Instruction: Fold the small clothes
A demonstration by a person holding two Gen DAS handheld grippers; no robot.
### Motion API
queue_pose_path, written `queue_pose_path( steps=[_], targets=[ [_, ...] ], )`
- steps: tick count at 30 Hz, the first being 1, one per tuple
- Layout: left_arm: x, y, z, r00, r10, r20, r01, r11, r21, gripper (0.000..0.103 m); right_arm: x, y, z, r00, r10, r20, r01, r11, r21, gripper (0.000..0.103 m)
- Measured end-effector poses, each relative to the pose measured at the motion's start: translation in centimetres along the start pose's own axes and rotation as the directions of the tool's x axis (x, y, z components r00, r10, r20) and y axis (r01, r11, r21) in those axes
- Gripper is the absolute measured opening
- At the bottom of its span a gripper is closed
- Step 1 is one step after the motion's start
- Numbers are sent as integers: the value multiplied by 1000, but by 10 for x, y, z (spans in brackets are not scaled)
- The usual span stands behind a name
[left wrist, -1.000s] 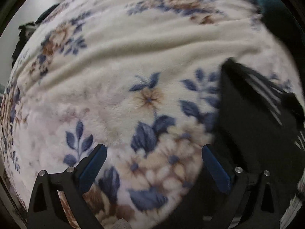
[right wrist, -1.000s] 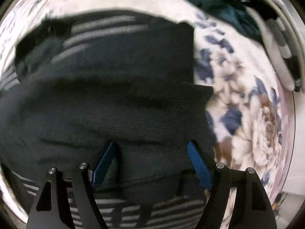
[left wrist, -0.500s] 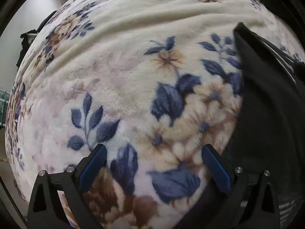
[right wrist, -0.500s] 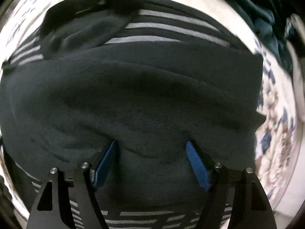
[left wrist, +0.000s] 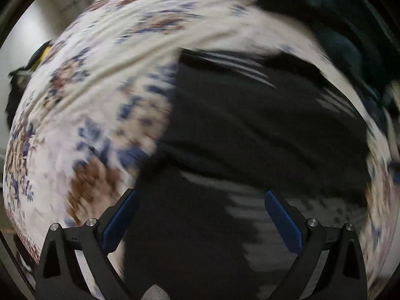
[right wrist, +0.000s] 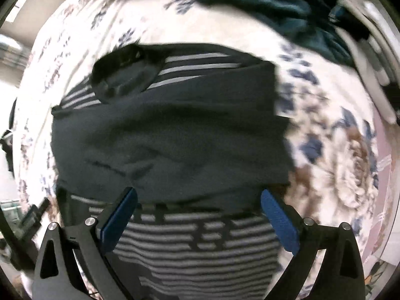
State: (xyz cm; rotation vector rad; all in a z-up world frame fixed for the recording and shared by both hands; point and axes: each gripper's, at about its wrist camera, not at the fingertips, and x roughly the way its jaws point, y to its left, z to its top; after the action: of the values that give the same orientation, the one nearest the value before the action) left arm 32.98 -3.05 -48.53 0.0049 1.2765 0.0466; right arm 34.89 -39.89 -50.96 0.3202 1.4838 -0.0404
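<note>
The right gripper (right wrist: 198, 203) points almost straight down, its blue-padded fingers (right wrist: 119, 218) spread wide and opening further. Nothing is pinched between them: the pads hang clear above the cloth. Directly below and between them lies the dark striped garment (right wrist: 170, 135). Its grey-and-black striped part sits under the finger roots, while a plain dark folded panel stretches away beyond the fingertips. Farther out past that panel a few pale stripes show again, with a small black flap, perhaps a collar or cuff, folded over them toward the left finger's side. The garment rests on a floral blanket (right wrist: 345, 155) in cream, blue and brown, which appears on every side of it. Beyond the fingertips, at the far edge, a heap of teal cloth (right wrist: 275, 2) lies on the blanket, and off to the right finger's side are some pale folded items, too blurred to name.

The left gripper (left wrist: 200, 203) also points steeply down with its fingers (left wrist: 121, 218) wide apart and empty. This view is badly smeared. The same dark garment (left wrist: 262, 125) fills the space between and beyond the fingers and runs out past the right finger; the floral blanket (left wrist: 87, 125) spreads out beyond the left finger. The teal cloth (left wrist: 325, 25) shows far ahead on the right finger's side.
</note>
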Motion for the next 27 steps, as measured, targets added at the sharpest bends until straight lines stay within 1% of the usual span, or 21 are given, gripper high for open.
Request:
queue_pose_path(
  steps=[1,3,4,6,9,10,11,12,13,14,15,17,18,20,21,22,23,24,25,26,27],
  targets=[
    [-6,-19,-14,1000,-8,-14,8,999,32,103,-11,-20,-3,1000,23,-9,-23,1000,9,101],
    [-11,-57,-40,998,-17,-55,21,996,83,103,-17,-39,-12,998,59,-39,-58,998,15,101],
    [-12,-79,-60,996,-20,-91,30,994,103,103,-12,-46,-8,996,73,-52,-73,997,11,101],
    [-9,-113,-94,987,-29,-157,48,991,123,103,-15,-77,-9,992,93,-85,-94,995,-12,100],
    [-6,-175,-153,961,-58,-269,98,986,137,103,-12,-105,-17,988,113,-107,-119,991,-57,100],
    [-4,-193,-170,954,-75,-289,120,983,139,103,-13,-121,-16,986,123,-114,-131,989,-70,100],
    [-2,-213,-188,951,-99,-291,148,978,150,103,-10,-130,-15,984,131,-120,-141,987,-77,100],
    [1,-229,-201,955,-84,-285,139,974,181,103,-5,-139,-12,983,136,-124,-146,986,-80,100],
    [8,-248,-216,953,-60,-297,132,965,227,103,-2,-154,-9,981,144,-128,-155,985,-79,100],
    [18,-266,-230,943,-56,-328,149,952,267,103,2,-161,-6,979,157,-128,-167,983,-75,100],
    [26,-278,-239,939,-46,-341,153,943,294,103,6,-172,-2,977,172,-128,-182,981,-69,100],
    [38,-297,-253,933,-36,-359,163,929,331,101,15,-186,8,970,210,-125,-218,975,-49,99],
    [44,-303,-257,932,-29,-362,160,927,339,99,22,-193,16,962,243,-128,-249,968,-33,97],
    [50,-309,-256,941,-25,-337,147,928,342,85,37,-199,33,951,282,-129,-285,958,-8,94],
    [51,-310,-254,948,-24,-319,139,930,341,78,43,-200,42,946,300,-127,-302,953,-1,90],
    [51,-310,-252,957,-15,-291,119,932,343,58,54,-199,56,936,328,-126,-330,944,8,85],
    [50,-309,-249,961,-10,-277,107,935,337,37,61,-197,66,928,350,-127,-351,936,15,82],
    [49,-306,-245,964,-13,-266,102,941,323,28,69,-192,78,920,372,-127,-372,928,22,79],
    [46,-302,-241,969,-14,-247,91,948,306,8,76,-188,86,912,391,-127,-391,920,27,78],
    [43,-298,-237,972,-19,-235,89,952,291,5,84,-181,98,897,422,-128,-422,906,34,78],
    [40,-290,-233,972,-39,-231,104,957,272,5,92,-176,106,885,446,-135,-444,895,41,78]
  ],
)
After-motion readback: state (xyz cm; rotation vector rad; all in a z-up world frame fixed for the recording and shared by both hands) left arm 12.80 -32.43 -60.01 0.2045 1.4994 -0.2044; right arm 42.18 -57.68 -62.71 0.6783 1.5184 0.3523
